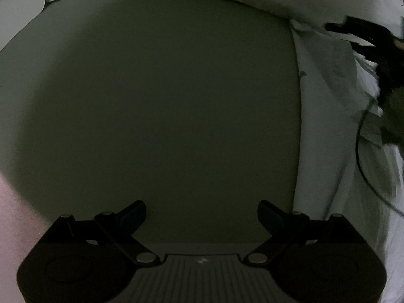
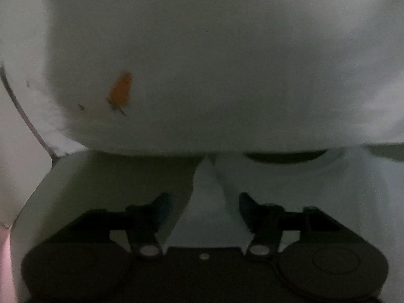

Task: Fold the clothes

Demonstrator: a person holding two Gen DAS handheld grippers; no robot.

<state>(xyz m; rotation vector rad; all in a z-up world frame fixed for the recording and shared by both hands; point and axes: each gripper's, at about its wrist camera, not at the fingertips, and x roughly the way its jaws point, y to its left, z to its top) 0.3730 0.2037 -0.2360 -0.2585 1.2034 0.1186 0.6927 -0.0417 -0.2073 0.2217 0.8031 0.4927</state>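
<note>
I note my left gripper (image 1: pixel 201 212) with fingers wide apart over the bare table (image 1: pixel 161 106). My right gripper (image 2: pixel 205 205) is also spread, empty, the white garment (image 2: pixel 217 75) draped just beyond it on that table.

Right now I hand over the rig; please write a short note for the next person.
Left gripper: open, holds nothing, over the bare table.
Right gripper: open, a point of white cloth lies between its fingers, not pinched.
White garment with an orange mark lies just ahead of the right gripper.
Done: no finished fold is visible.
Left: grasp the cloth and fold.
</note>
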